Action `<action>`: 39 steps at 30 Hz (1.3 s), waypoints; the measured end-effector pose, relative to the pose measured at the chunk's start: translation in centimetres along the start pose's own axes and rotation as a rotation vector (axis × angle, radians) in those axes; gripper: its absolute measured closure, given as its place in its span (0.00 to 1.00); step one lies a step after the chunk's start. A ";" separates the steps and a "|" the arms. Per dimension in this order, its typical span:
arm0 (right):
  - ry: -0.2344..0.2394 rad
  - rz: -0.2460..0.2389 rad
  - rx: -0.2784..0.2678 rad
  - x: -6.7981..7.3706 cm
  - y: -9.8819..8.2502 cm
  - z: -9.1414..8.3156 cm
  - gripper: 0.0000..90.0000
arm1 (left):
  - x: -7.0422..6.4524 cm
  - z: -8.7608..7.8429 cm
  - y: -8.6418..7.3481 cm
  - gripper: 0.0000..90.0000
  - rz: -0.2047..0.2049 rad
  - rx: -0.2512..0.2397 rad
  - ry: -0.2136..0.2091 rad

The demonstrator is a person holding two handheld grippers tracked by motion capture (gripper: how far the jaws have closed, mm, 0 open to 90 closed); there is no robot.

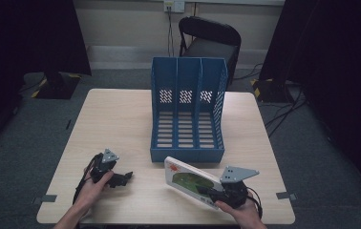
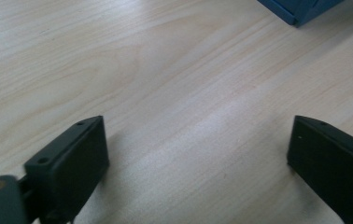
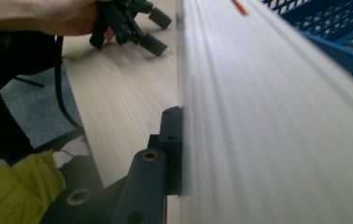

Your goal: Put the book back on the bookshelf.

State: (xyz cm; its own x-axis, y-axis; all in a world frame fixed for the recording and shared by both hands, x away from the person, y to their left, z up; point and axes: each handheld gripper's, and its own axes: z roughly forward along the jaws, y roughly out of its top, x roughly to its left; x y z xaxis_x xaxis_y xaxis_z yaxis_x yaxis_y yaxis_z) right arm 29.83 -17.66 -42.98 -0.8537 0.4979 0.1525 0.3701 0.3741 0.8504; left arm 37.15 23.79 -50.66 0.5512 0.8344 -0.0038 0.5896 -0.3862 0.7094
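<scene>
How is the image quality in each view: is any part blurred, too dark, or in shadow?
High view: dim, with the room's edges nearly black, yet the blue file rack and table stay readable. Left gripper view: evenly lit wood, soft shadows beside the open left gripper. Right gripper view: the book held by the right gripper is too near, a pale smear.
</scene>
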 end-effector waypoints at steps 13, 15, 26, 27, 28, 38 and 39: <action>-0.037 -0.001 -0.054 0.6 1.6 -1.4 0.85 | 0.0 0.1 0.0 0.00 0.005 -0.005 -0.001; -0.045 -0.002 -0.065 0.7 1.9 -1.7 0.85 | 0.0 0.1 0.0 0.00 0.005 -0.005 -0.001; -0.120 0.000 -0.118 0.0 4.0 -3.1 0.85 | 0.0 0.1 0.0 0.00 0.005 -0.005 -0.001; -0.128 0.007 -0.117 -0.2 4.3 -3.2 0.85 | 0.0 0.1 0.0 0.00 0.004 -0.005 -0.001; -0.162 0.011 -0.117 -0.4 4.7 -3.3 0.85 | 0.0 0.1 0.0 0.00 0.005 -0.005 -0.001; -0.253 0.048 -0.148 -2.2 5.6 -3.7 0.85 | 0.0 0.1 0.0 0.00 0.004 -0.005 -0.002; -0.253 0.048 -0.148 -2.2 5.6 -3.7 0.85 | 0.0 0.1 0.0 0.00 0.006 -0.004 -0.005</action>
State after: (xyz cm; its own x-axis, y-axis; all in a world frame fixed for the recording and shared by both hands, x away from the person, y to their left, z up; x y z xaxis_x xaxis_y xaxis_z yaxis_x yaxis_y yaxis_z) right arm 32.45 -19.58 -36.64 -0.7116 0.6980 0.0796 0.3344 0.2369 0.9122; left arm 37.20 23.76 -50.71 0.5579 0.8299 -0.0031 0.5838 -0.3897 0.7123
